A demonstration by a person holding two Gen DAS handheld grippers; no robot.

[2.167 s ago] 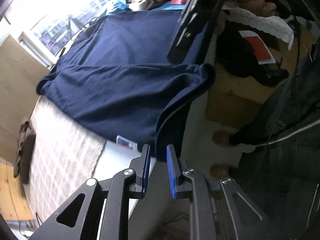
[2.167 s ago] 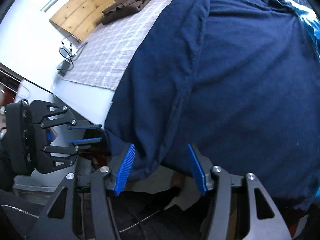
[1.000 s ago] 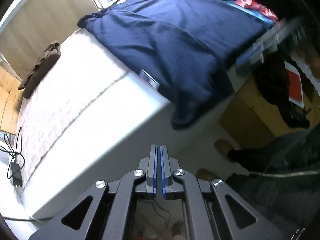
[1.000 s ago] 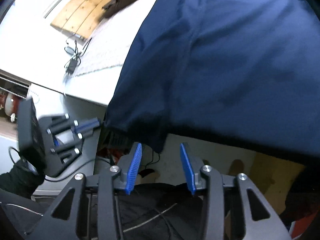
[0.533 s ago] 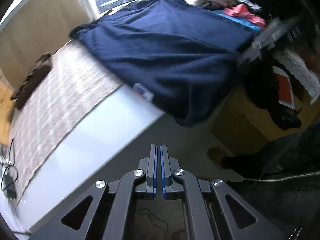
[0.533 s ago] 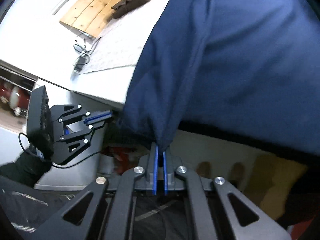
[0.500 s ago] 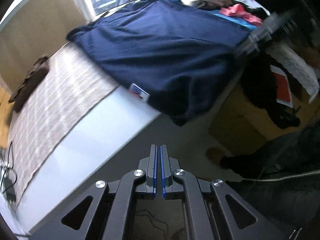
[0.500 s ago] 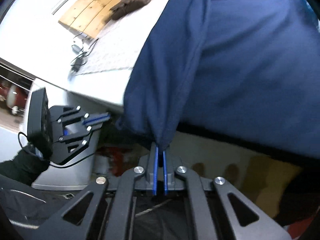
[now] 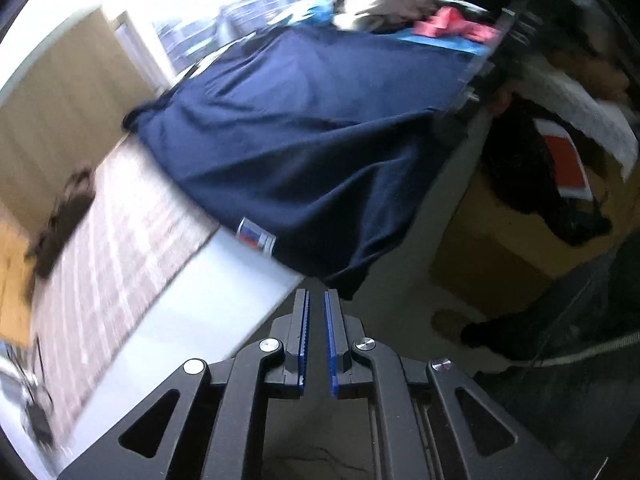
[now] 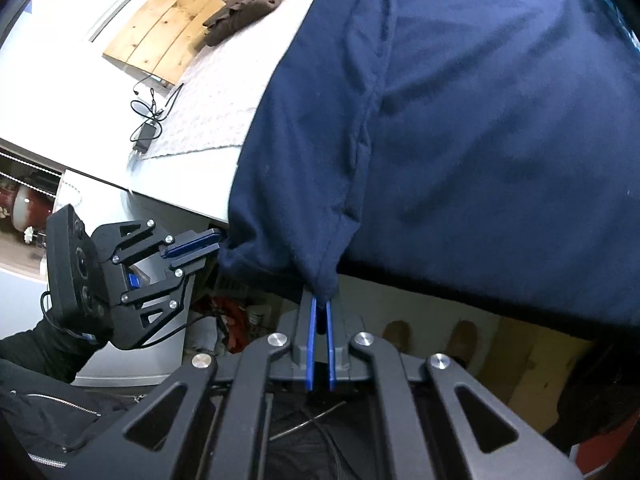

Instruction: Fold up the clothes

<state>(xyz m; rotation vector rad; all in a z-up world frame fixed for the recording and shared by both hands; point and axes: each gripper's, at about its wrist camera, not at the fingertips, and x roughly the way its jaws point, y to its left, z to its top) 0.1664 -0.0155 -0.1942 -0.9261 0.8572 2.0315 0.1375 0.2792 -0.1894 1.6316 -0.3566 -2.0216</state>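
Observation:
A navy blue shirt (image 9: pixel 320 132) lies spread over the bed, its near corner hanging off the edge; it fills the right wrist view (image 10: pixel 480 120). My right gripper (image 10: pixel 319 304) is shut on the hanging corner of the shirt. My left gripper (image 9: pixel 316 300) is slightly open and empty, just below another hanging corner with a white label (image 9: pixel 256 236). From the right wrist view the left gripper (image 10: pixel 192 248) sits just left of the shirt's hem, its pads a small way apart.
The bed has a checked cover (image 9: pixel 120 232) and a white edge (image 9: pixel 200 312). A brown folded garment (image 10: pixel 248 8) lies at the far end. A pile of clothes (image 9: pixel 400 4) sits beyond the shirt. A charger and cable (image 10: pixel 148 128) lie on the bed. A cardboard box (image 9: pixel 500 260) stands on the floor.
My right gripper closed on the shirt's hanging corner and holds it. My left gripper, shut half a second ago, has opened slightly and moved closer to the labelled corner.

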